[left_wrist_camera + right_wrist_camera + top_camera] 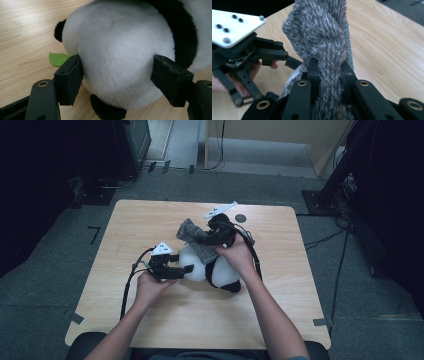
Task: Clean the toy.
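Here, a plush panda (215, 270) lies near the middle of the wooden table (150, 220). The left gripper (181, 271) clamps its white round body from the left, while the right gripper (202, 240) pinches a grey fuzzy cloth (192, 236) just above it.

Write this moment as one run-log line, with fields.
left claw: shut on panda plush | right claw: shut on grey furry cloth | surface: wooden table
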Action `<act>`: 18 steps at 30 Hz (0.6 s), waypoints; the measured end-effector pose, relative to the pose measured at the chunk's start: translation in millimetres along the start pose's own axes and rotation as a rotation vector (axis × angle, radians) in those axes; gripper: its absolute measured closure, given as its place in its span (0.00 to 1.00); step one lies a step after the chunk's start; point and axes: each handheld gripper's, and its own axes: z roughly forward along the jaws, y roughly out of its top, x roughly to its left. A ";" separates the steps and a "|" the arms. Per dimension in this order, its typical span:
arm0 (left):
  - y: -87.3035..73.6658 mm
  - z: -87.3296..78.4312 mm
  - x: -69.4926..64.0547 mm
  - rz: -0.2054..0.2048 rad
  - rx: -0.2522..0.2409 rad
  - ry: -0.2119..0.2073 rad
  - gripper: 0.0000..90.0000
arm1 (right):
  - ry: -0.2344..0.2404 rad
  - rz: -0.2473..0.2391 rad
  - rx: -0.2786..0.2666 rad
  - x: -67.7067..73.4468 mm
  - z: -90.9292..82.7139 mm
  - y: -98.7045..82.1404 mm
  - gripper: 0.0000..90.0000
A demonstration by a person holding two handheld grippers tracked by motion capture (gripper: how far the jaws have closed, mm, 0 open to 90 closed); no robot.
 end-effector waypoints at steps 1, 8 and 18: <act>0.1 0.0 0.0 -0.001 0.000 0.000 0.30 | -0.001 -0.002 0.003 0.4 4.3 0.9 0.86; 0.2 0.0 0.0 -0.010 0.001 -0.002 0.30 | 0.014 0.002 0.066 4.0 28.2 1.6 0.85; 0.0 0.6 -0.2 -0.009 -0.006 -0.002 0.30 | 0.008 -0.002 0.071 1.5 15.0 -10.2 0.84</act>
